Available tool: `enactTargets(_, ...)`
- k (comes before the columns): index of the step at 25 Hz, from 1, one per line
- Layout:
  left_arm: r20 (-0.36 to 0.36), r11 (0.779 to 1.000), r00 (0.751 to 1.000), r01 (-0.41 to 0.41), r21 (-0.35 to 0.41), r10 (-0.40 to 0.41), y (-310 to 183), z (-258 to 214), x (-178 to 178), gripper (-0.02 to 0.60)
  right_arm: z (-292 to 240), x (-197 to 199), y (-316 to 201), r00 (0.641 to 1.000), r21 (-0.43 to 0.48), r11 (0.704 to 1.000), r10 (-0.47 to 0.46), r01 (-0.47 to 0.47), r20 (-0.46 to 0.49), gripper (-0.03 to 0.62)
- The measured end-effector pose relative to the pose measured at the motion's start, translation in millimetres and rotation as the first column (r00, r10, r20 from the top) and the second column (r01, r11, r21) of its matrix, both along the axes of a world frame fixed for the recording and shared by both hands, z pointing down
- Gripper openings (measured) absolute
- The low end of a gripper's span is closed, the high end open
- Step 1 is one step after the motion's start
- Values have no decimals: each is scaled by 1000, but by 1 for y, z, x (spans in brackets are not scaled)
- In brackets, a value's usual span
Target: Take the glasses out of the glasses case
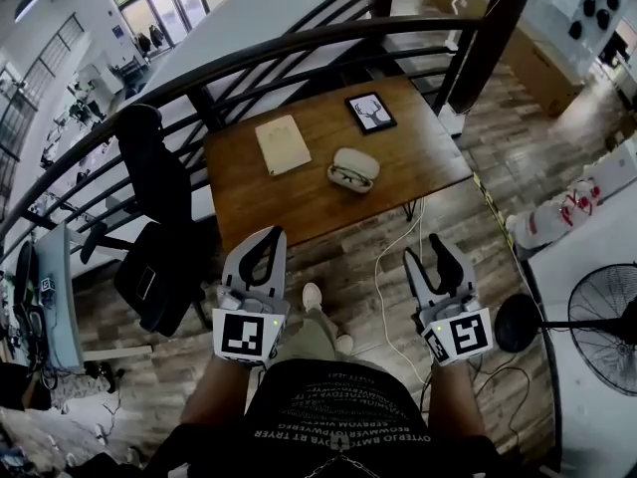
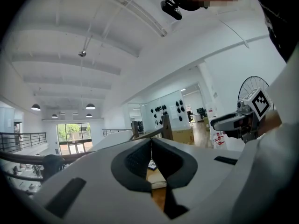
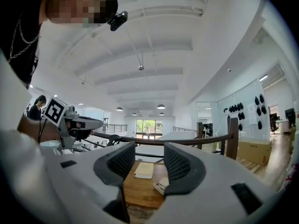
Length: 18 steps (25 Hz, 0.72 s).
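A white glasses case [image 1: 353,169] lies open on the wooden table [image 1: 299,197], with the glasses inside it. It also shows between the right jaws as the glasses case [image 3: 161,185]. Both grippers hang well short of the table, above the floor near my body. My left gripper [image 1: 271,235] is shut with nothing in it; in the left gripper view the tips of my left gripper [image 2: 150,143] touch. My right gripper [image 1: 426,252] stands open and empty, and the right gripper view shows a clear gap between the jaws of my right gripper [image 3: 149,157].
A beige notebook [image 1: 283,144] and a black framed picture [image 1: 370,112] lie on the table behind the case. A black office chair [image 1: 149,227] stands to the left, a curved railing [image 1: 328,43] behind, a floor fan [image 1: 602,327] to the right, and cables [image 1: 383,287] on the floor.
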<state>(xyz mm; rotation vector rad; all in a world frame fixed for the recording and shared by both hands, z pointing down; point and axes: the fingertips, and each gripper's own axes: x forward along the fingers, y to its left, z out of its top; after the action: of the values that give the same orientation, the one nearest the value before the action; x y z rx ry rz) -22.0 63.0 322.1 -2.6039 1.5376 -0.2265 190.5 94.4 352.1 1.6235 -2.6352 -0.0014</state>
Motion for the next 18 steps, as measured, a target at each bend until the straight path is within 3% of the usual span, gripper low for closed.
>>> enactTargets(18, -11, 1000, 1000, 18, -25, -19, -94, 16, -21, 29, 5, -28, -95, 999, -32, 999, -34, 32, -35, 179)
